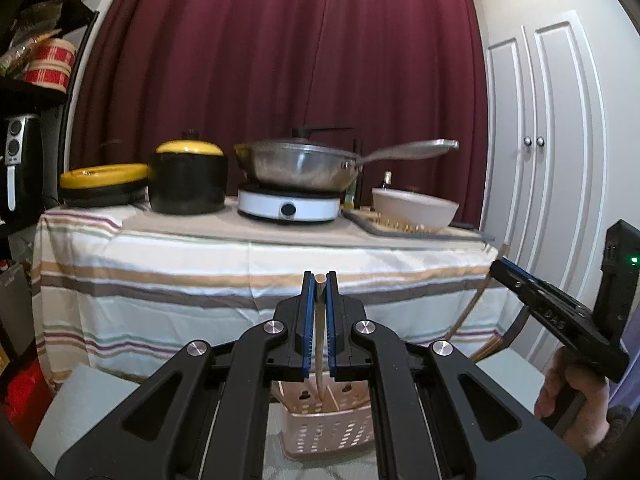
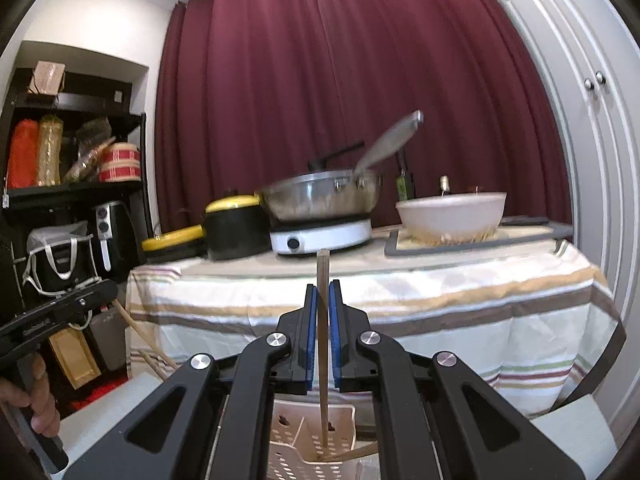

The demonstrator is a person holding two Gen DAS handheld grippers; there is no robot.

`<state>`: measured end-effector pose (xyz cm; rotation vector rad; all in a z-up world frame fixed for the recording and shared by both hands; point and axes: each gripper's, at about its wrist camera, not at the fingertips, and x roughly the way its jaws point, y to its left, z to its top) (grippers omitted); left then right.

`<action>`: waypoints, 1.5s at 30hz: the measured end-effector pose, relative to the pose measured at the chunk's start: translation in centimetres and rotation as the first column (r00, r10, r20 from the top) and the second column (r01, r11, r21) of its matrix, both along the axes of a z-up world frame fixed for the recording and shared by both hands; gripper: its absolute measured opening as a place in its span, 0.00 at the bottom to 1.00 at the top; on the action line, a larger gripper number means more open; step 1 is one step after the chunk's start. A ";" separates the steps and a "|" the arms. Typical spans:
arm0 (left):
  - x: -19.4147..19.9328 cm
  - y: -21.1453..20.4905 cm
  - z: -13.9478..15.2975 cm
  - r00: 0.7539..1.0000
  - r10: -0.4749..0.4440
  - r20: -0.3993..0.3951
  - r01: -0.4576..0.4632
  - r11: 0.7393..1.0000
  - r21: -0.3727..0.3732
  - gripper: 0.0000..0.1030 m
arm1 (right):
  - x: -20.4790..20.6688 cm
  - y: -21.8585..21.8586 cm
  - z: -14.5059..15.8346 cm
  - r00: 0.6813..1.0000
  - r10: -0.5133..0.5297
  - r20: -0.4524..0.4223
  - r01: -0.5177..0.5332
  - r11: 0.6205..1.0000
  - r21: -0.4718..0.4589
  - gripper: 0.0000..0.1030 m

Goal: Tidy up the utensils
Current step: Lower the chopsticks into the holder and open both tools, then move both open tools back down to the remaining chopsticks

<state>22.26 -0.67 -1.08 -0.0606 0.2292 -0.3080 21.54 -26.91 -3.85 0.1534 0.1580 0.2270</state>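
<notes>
Left gripper (image 1: 319, 284), black with blue pads, clamps a pale wooden chopstick (image 1: 319, 320); right gripper (image 2: 322, 292) clamps another chopstick (image 2: 322, 344). Both sticks hang over the perforated beige plastic utensil basket (image 2: 308, 444) at six o'clock. Judged step: insertion; next, lower, then release.

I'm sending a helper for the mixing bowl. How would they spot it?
Find the striped-cloth table before the maroon curtain. At its right end lies a grey-rimmed tray; the white bowl stands there, the only pale, lidless, handleless vessel.
</notes>
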 end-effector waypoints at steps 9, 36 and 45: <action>0.4 -0.5 -3.3 0.999 -0.008 -0.051 0.010 0.999 0.046 0.50 | 1.3 1.2 -3.4 0.993 0.012 -0.115 -0.015 1.000 -0.020 0.25; -12.6 2.4 -14.1 0.978 0.066 -0.199 -0.040 0.991 0.131 0.64 | -16.3 2.3 -13.7 0.960 -0.043 -0.278 0.022 0.997 -0.079 0.45; -15.9 3.7 -17.8 0.963 0.094 -0.252 -0.056 0.986 0.155 0.64 | -20.3 4.6 -19.3 0.925 0.019 -0.380 -0.065 0.992 -0.107 0.45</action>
